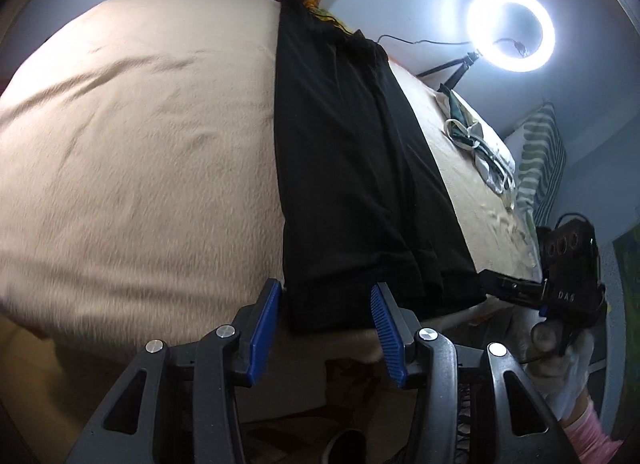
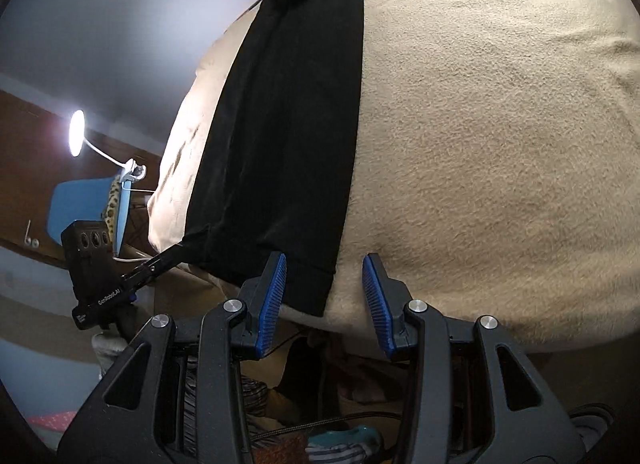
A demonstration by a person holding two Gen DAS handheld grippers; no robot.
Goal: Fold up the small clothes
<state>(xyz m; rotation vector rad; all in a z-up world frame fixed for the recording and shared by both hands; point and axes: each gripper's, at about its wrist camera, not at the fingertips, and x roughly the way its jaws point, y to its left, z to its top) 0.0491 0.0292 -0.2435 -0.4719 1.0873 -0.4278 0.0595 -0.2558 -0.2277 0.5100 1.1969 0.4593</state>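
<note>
Beige bed blanket [image 1: 140,144] carries limp black shorts [image 1: 352,168]; both grippers' [image 1: 324,320] [image 2: 325,296] fingers gape wide at their near-edge hem corners.

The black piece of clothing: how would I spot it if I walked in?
Find the bed with the beige blanket. Lying flat down it is the black garment, a long strip reaching the near edge. It is the only dark item there; the crumpled clothes beyond are pale.

Home bedroom: bed w/ beige blanket [image 1: 132,152], striped pillow [image 1: 544,156] (ring light [image 1: 512,30] nearby).
</note>
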